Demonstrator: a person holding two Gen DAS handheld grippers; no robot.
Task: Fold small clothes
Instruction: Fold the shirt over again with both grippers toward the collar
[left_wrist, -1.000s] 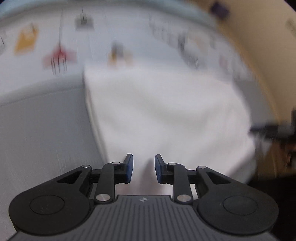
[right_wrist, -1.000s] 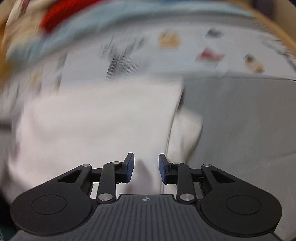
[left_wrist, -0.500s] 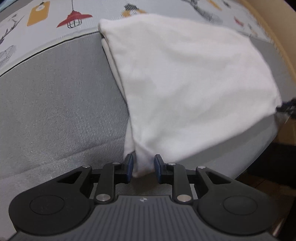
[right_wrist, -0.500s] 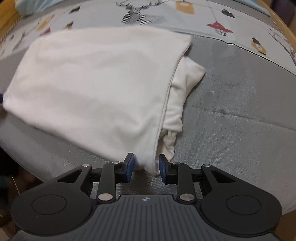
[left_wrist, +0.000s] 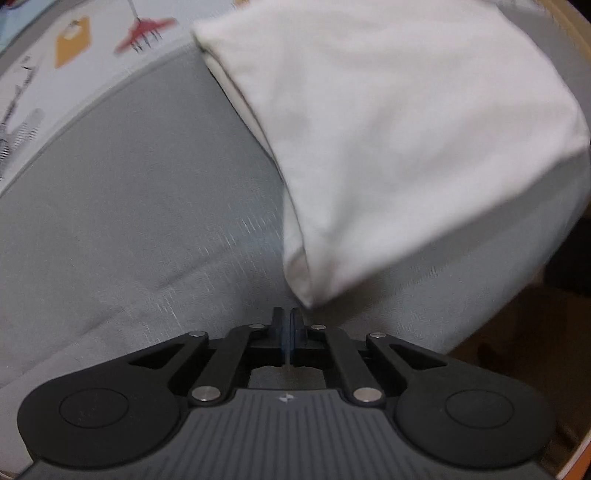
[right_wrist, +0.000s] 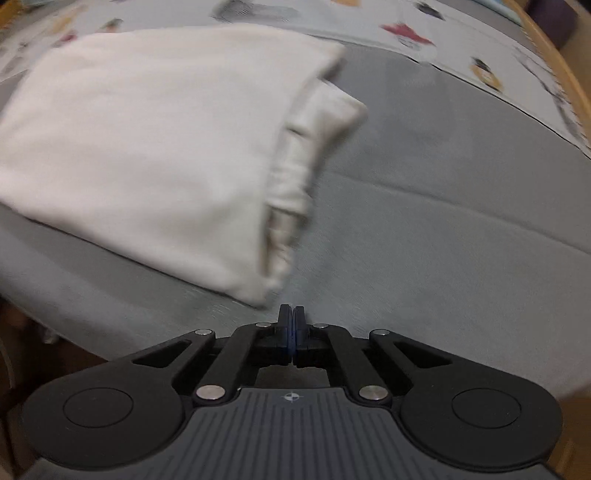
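Here both the left tongs (left_wrist: 287, 317) and right tongs (right_wrist: 291, 315) sit closed on nothing, just short of the folded white cotton garment's (left_wrist: 388, 140) near corners on the grey bed (left_wrist: 129, 206), seemingly missing their pinch.

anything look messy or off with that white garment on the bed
Yes. The folded white garment has a bunched inner layer poking out past its right edge, so the fold is uneven. Both grippers, left and right, are shut and empty.
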